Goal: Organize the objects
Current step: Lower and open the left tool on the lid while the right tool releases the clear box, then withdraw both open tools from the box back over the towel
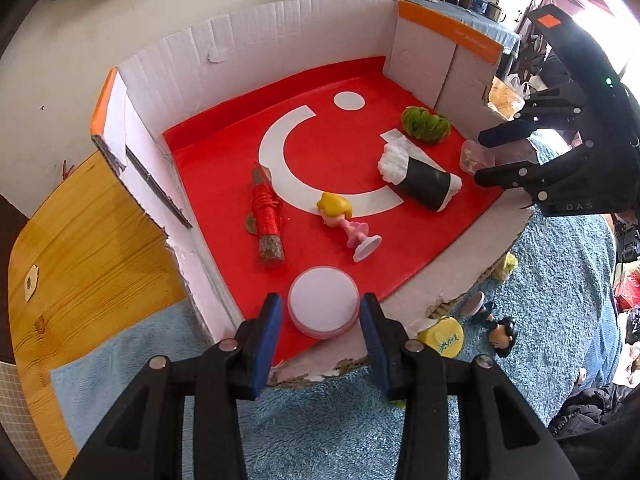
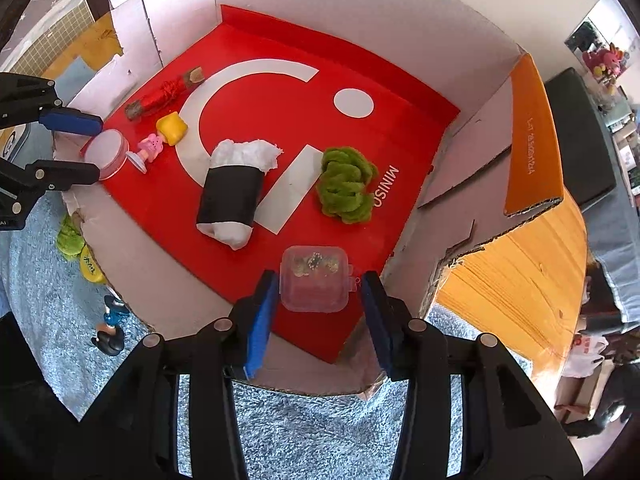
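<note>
The left tool (image 1: 320, 336) is held w/ jaws apart around a round pink tub w/ a white lid (image 1: 323, 301); a gap is seen on both sides, so nothing is gripped. The tub sits upright at the near edge of the red mat (image 1: 224, 184) inside the cardboard box (image 1: 256, 36), at 12 o'clock from the tool.

The right tool (image 2: 318, 308) is likewise open, straddling a small clear square container (image 2: 313, 284) w/ dark bits inside; pads are not touching it. The container lies at 12 o'clock from that tool, on the mat's near corner.

Further in on the mat are seen: a black-and-white sushi-roll plush (image 2: 234, 192) at approx. 11 o'clock from the container, a green fuzzy clump (image 2: 345, 186) at 1 o'clock, a yellow-haired pink figurine (image 1: 344, 220) lying on its side, and a bark stick wrapped in red cord (image 1: 266, 216).
</note>
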Motion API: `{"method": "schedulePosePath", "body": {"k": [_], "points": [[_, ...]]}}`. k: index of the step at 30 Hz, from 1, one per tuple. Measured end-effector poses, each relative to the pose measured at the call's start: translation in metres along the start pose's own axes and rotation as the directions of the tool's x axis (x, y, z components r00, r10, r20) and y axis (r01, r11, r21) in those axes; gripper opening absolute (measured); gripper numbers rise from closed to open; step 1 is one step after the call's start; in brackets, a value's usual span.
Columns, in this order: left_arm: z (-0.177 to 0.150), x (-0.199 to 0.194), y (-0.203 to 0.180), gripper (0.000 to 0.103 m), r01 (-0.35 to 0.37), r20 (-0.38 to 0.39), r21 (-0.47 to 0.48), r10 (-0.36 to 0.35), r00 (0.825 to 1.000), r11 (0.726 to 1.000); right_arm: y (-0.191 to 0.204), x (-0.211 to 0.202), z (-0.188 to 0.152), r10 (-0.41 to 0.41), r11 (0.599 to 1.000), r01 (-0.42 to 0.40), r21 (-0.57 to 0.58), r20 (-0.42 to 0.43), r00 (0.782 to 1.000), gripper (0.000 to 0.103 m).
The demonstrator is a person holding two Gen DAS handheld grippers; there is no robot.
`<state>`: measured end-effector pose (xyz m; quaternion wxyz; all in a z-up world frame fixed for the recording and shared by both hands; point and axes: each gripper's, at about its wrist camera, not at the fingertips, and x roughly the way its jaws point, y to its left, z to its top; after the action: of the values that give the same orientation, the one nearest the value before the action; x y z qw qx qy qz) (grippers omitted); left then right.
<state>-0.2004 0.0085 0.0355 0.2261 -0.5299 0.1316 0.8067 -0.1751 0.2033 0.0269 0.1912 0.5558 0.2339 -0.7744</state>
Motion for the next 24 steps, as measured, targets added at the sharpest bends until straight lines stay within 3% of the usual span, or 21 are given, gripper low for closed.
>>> {"method": "schedulePosePath", "body": {"k": [7,11,14,22,24], "points": [[0.001,-0.003,0.004,0.049,-0.007,0.013,-0.017,0.007,1.0,1.0,0.0,-0.004,-0.01,-0.001,1.0,0.001,0.024,0.01,1.0,0.043],[0.001,-0.008,0.007,0.05,0.006,0.029,-0.035,-0.005,1.0,0.999,0.002,-0.011,-0.016,0.003,0.999,-0.004,0.035,0.034,0.999,0.053],[0.001,-0.013,0.005,0.05,0.013,0.047,-0.04,-0.011,0.999,0.999,0.004,-0.016,-0.022,0.005,0.999,-0.007,0.037,0.044,0.999,0.055],[0.0,-0.046,-0.007,0.056,0.014,0.175,-0.073,-0.001,0.985,0.997,0.013,-0.048,-0.042,-0.002,0.997,-0.009,0.075,0.148,0.989,0.055],[0.0,-0.056,-0.009,0.056,0.01,0.214,-0.09,0.009,0.977,0.996,0.013,-0.058,-0.041,-0.007,0.995,-0.011,0.098,0.184,0.983,0.061]]}}
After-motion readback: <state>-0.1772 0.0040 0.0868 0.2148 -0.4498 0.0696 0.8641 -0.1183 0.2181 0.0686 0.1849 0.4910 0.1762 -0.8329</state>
